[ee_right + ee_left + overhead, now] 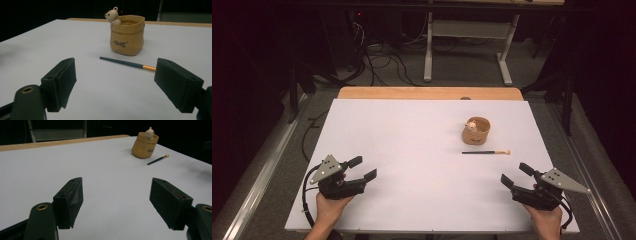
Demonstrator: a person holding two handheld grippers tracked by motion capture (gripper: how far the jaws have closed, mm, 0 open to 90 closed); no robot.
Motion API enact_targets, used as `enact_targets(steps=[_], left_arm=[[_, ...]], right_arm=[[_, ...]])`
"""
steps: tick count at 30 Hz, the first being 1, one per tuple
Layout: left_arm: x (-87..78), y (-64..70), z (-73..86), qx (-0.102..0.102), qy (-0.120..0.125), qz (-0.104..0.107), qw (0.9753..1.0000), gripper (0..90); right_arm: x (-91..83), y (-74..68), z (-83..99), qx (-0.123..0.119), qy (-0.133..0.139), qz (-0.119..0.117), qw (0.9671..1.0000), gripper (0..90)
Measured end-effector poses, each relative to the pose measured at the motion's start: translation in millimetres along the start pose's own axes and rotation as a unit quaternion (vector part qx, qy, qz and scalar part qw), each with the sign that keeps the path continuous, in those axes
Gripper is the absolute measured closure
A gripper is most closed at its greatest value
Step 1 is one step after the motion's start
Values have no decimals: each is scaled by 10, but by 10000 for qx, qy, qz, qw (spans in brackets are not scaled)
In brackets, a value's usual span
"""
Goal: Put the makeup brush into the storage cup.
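I judge the approach step not yet begun: both my left gripper [363, 168] and right gripper [513, 175] rest agape and empty at the near edge, the brush [486, 152] lying far right beside the pot [476, 130], needing a forward reach

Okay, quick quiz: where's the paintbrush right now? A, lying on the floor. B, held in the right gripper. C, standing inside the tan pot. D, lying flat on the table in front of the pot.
D: the paintbrush lies flat on the white table, just in front of the pot and apart from it, and the right gripper is open and holds nothing.
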State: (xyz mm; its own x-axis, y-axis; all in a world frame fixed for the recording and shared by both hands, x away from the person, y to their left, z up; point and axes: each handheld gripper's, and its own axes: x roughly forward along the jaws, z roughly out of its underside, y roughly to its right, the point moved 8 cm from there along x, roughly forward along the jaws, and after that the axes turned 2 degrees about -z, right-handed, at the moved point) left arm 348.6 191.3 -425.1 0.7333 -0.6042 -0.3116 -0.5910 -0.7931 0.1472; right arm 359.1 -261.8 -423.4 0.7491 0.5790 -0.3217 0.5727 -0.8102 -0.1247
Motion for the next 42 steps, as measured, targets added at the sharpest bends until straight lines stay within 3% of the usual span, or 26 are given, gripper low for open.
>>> enact_targets(steps=[22,42], left_arm=[[1,-3,8,-4,-19,-11,10000,269],[9,-3,12,2,-39,-5,10000,264]], right_arm=[[32,26,-169,-243,55,106,9996,200],[80,234,-460,-366,91,385,9985,220]])
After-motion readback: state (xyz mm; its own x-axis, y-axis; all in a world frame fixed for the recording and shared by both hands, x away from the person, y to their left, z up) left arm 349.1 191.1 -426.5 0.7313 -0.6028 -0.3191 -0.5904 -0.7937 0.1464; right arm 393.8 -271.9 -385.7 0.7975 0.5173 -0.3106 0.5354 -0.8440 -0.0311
